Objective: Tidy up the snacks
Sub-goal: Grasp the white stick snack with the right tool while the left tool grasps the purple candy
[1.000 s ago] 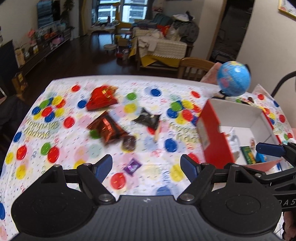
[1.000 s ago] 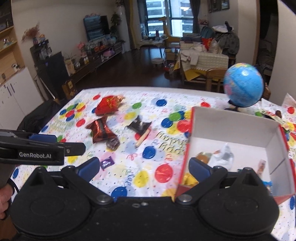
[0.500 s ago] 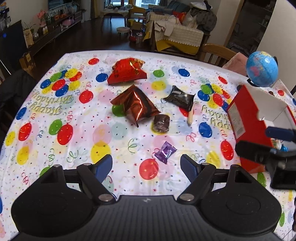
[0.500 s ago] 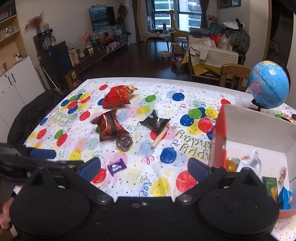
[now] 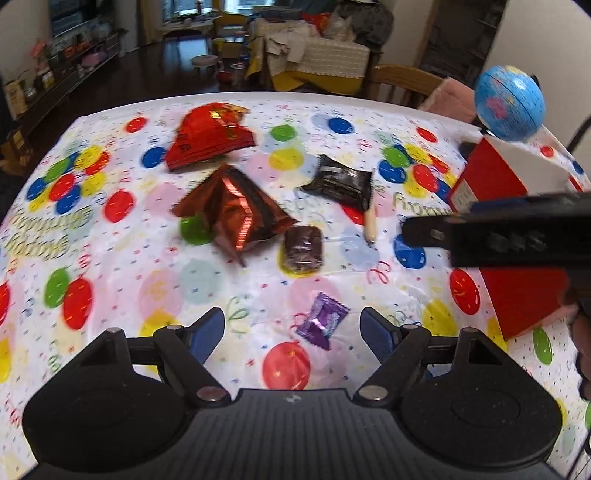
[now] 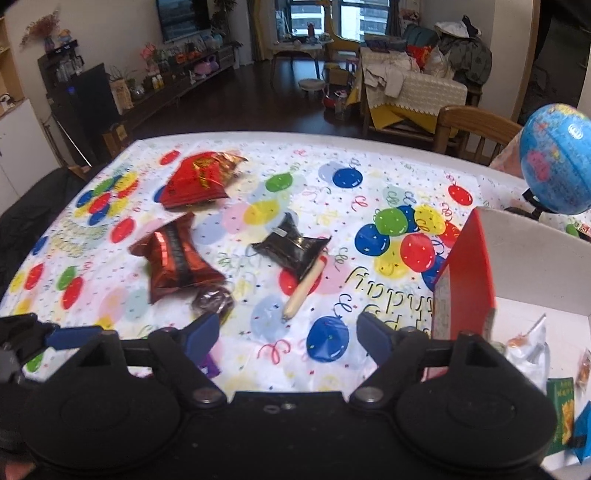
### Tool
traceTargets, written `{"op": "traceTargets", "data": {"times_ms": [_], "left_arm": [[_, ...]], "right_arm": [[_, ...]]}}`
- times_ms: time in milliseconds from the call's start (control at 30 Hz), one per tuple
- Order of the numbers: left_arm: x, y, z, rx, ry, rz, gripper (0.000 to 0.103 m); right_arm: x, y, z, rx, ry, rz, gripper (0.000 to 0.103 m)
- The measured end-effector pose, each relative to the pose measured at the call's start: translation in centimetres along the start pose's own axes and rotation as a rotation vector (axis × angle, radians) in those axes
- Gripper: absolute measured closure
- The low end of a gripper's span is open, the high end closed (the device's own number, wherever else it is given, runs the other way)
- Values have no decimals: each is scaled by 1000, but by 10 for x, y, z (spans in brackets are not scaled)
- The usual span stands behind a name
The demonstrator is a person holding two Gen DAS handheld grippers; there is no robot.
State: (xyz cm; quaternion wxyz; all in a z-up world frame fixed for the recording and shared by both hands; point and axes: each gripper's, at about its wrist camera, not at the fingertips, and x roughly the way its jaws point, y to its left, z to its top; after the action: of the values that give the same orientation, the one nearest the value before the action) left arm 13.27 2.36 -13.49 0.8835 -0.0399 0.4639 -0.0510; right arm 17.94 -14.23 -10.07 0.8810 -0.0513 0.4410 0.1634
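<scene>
Left gripper (image 5: pixel 291 330) lowered nearer purple candy (image 5: pixel 322 320), jaws apart, box (image 5: pixel 517 295) rightward.

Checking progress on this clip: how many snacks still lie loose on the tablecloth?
6: red bag farthest, foil bag below it, black packet, pale stick, brown cake, purple candy nearest the left gripper.

Place: we see a home living and dining room.
Evidence: a wall television (image 6: pixel 183 20), a cloth-draped sofa piled with laundry (image 6: pixel 417 83), a wooden dining chair (image 6: pixel 476 131), a balloon-print birthday tablecloth (image 6: pixel 369 192).
</scene>
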Motion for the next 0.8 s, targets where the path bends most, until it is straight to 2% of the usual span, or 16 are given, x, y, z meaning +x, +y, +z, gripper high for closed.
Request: {"op": "traceTargets", "data": {"times_ms": [200, 367, 400, 567, 633, 800], "left_arm": [[21, -17, -2, 62, 18, -19, 23], [35, -26, -1, 109, 16, -23, 24], [37, -25, 0, 110, 19, -27, 24], [48, -21, 2, 107, 41, -30, 45], [51, -20, 3, 106, 47, -31, 48], [50, -21, 3, 119, 36, -33, 63]], "right_arm": [[32, -7, 8, 15, 43, 4, 31], [55, -9, 15, 34, 74, 10, 40], [59, -9, 16, 31, 79, 10, 45], [75, -10, 18, 35, 102, 12, 59], [80, -10, 18, 36, 115, 15, 69], [88, -9, 19, 33, 130, 4, 80]]}}
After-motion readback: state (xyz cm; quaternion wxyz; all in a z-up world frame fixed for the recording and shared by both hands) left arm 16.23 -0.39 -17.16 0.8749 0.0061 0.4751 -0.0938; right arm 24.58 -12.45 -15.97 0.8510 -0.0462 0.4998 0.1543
